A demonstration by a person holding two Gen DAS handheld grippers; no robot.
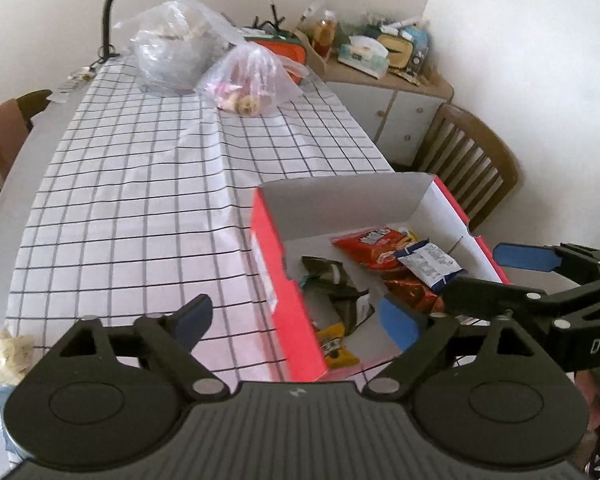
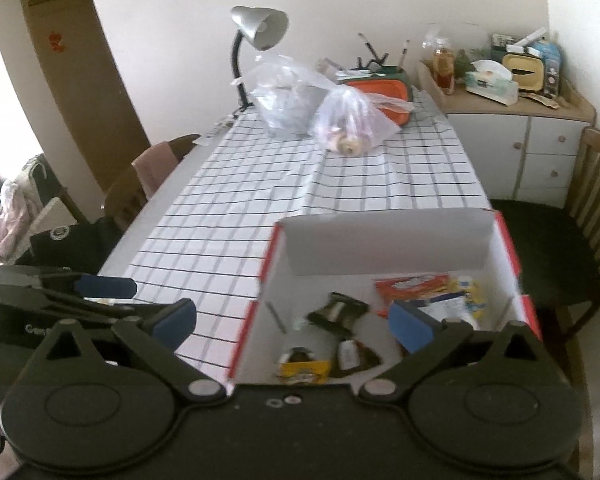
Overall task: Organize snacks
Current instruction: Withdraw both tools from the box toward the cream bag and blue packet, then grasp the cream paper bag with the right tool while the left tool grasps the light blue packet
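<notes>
Viewing from the left wrist: left gripper (image 1: 296,316) spread wide, empty; snacks (image 1: 384,256) lie inside the red box (image 1: 274,264); a crumpled wrapper (image 1: 10,354) remains on the table (image 1: 140,184). From the right wrist: right gripper (image 2: 296,320) likewise agape, empty; two bags (image 2: 352,120) stand far off, nothing obstructing.

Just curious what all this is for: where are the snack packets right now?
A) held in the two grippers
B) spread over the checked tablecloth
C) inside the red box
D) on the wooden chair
C: the packets lie inside the open red box, and both grippers are open and empty.
</notes>
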